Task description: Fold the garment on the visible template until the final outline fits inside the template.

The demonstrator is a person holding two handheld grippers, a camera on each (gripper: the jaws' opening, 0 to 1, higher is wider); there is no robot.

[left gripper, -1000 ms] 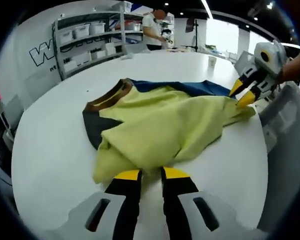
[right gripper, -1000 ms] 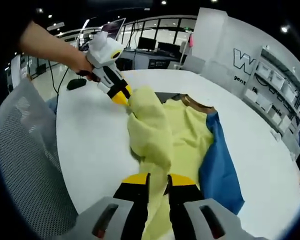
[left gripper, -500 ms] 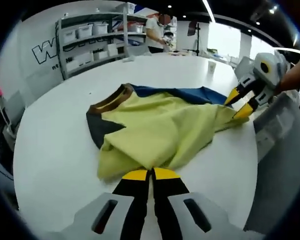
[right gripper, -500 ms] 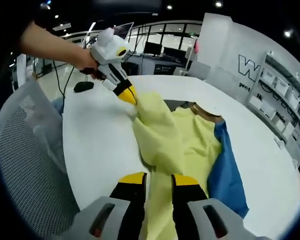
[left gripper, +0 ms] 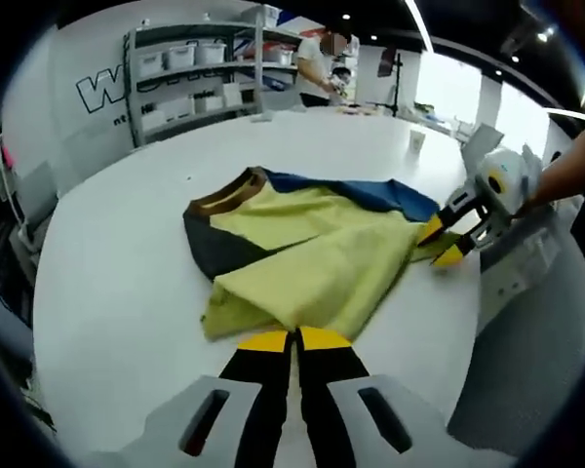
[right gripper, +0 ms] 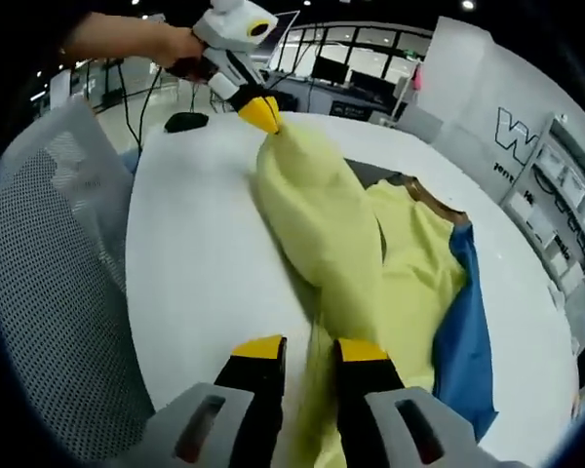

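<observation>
A yellow garment [left gripper: 312, 258] with a blue panel [left gripper: 370, 190], a dark side and a brown collar [left gripper: 224, 195] lies on the round white table [left gripper: 107, 283]. My left gripper [left gripper: 292, 339] is shut on its near yellow edge. My right gripper [left gripper: 443, 244] comes in from the right with yellow cloth between its jaws. In the right gripper view the garment [right gripper: 331, 224] rises as a taut ridge from my right gripper [right gripper: 310, 349] up to the left gripper [right gripper: 263, 115], which pinches the far end above the table [right gripper: 195, 263].
A grey mesh chair [right gripper: 49, 292] stands close beside the table edge. A black mouse [right gripper: 187, 122] lies on the table's far side. Shelves with boxes [left gripper: 175, 78], a paper cup [left gripper: 416, 139] and a person [left gripper: 327, 58] are at the back.
My left gripper's jaws have closed tight on the yellow edge. The yellow layer has been drawn taut between the two grippers, and the left gripper now stands higher and farther off in the right gripper view.
</observation>
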